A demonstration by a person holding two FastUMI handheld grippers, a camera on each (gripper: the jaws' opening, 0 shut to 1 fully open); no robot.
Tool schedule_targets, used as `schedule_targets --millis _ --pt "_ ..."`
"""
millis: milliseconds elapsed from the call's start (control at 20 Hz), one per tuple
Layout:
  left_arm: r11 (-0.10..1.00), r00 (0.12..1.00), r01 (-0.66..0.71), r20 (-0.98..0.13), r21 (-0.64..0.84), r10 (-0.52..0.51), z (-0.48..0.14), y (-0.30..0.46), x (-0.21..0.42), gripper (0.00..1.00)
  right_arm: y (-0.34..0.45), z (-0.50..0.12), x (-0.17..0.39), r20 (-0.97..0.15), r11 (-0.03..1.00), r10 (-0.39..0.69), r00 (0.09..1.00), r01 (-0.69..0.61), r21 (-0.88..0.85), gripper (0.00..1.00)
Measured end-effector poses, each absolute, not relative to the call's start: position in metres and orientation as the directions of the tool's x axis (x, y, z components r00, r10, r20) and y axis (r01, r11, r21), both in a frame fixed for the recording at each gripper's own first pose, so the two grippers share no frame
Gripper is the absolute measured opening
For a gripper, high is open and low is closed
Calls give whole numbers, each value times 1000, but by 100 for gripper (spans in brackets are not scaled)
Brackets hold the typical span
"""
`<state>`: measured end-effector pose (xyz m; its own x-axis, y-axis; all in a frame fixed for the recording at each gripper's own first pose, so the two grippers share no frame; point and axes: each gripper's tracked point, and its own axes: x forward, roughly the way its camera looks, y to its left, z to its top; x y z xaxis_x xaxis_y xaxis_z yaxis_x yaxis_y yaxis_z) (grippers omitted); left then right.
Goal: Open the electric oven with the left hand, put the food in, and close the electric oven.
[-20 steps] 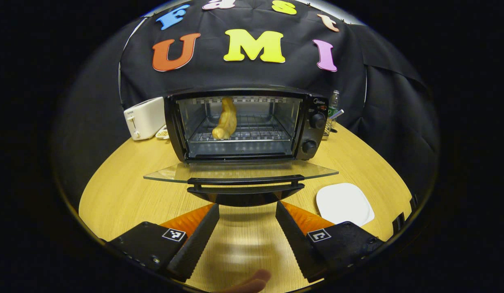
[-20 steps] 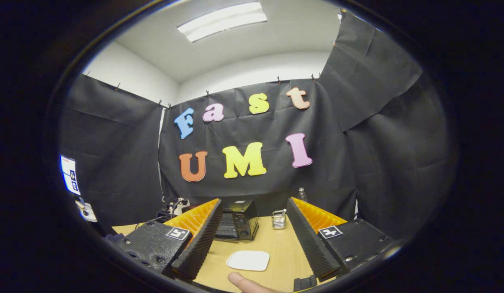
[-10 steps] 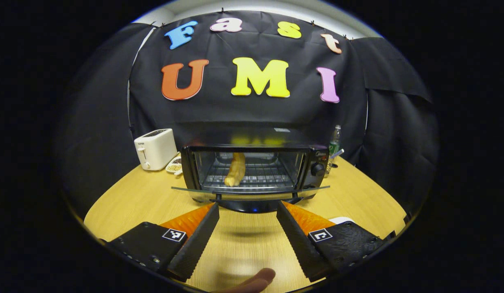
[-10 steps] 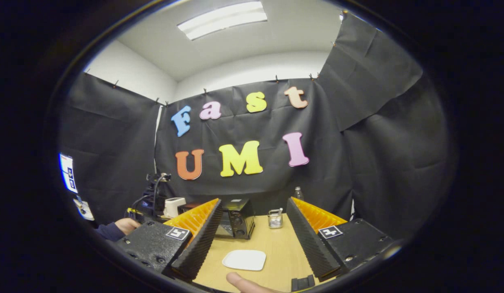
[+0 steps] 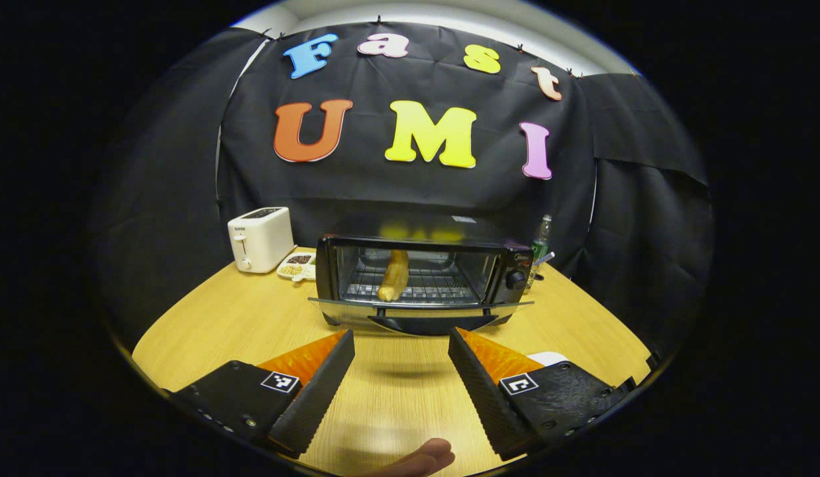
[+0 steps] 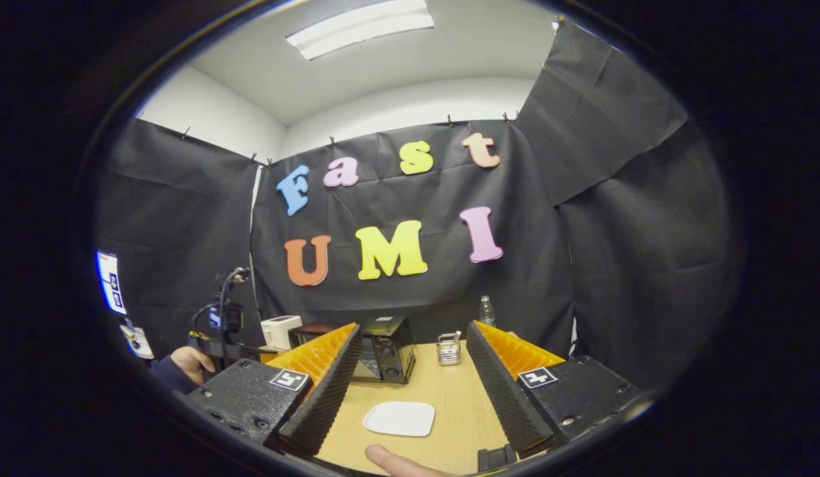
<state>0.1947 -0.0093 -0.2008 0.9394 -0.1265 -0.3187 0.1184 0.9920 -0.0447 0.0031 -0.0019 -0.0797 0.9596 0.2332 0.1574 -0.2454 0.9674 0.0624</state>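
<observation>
The black electric oven (image 5: pixel 509 275) stands mid-table with its glass door (image 5: pixel 420 305) hanging open, about level, handle (image 5: pixel 423 322) at the front. A yellow piece of food (image 5: pixel 393 275) lies on the wire rack inside. My left gripper (image 5: pixel 400 333) is open and holds nothing, a short way in front of the door and apart from it. My right gripper (image 6: pixel 413 328) is open too, raised well back from the oven (image 6: pixel 387 358), above the near table edge.
A white plate (image 6: pixel 400 419) lies on the wooden table (image 5: pixel 238 318) right of the door. A white toaster (image 5: pixel 261 237) and a snack dish (image 5: pixel 297 265) sit left of the oven. A bottle (image 5: pixel 542 238) and a metal holder (image 6: pixel 448 350) stand to its right.
The left gripper has drawn back from the oven and risen, so the oven looks smaller and farther. The door stays open with the food inside. The right gripper has barely shifted.
</observation>
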Motion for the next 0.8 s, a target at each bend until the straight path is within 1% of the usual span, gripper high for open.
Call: schedule_targets --millis 150,200,250,300,350,400,450,550,650,700,800 --pt "988 912 146 -382 -40 -150 -223 -25 218 95 -5 -80 8 159 969 229 960 -240 55 96" --pt "981 891 187 -411 -51 -191 -230 -36 221 94 -7 -81 10 156 970 224 962 -236 58 96" --pt "981 885 191 -425 -43 -191 -233 -41 225 94 -10 -83 13 151 972 218 964 -229 61 96" --pt "985 884 174 -440 -4 -158 -234 -37 234 96 -12 -85 16 146 973 212 966 -223 63 96" --pt "990 890 134 -446 47 -100 -234 -27 242 97 -14 -86 18 141 974 207 968 -218 65 96" --pt "990 896 117 -438 73 -73 -231 -21 250 97 -15 -86 19 137 975 203 970 -214 66 96" --pt "991 896 114 -438 73 -71 -229 -22 254 96 -17 -86 20 135 975 200 971 -210 67 96" --pt "994 924 87 -379 65 -56 -213 -18 268 96 -15 -86 20 138 975 199 970 -210 69 96" --pt "998 949 24 -316 62 -3 -187 -3 275 96 -13 -86 18 137 973 207 969 -219 76 96" --pt "999 958 16 -287 36 -5 -175 -1 275 96 -11 -87 18 136 971 213 968 -224 77 96" --pt "996 968 64 -239 -60 -77 -153 -17 261 95 -10 -88 18 131 971 216 968 -227 75 96"
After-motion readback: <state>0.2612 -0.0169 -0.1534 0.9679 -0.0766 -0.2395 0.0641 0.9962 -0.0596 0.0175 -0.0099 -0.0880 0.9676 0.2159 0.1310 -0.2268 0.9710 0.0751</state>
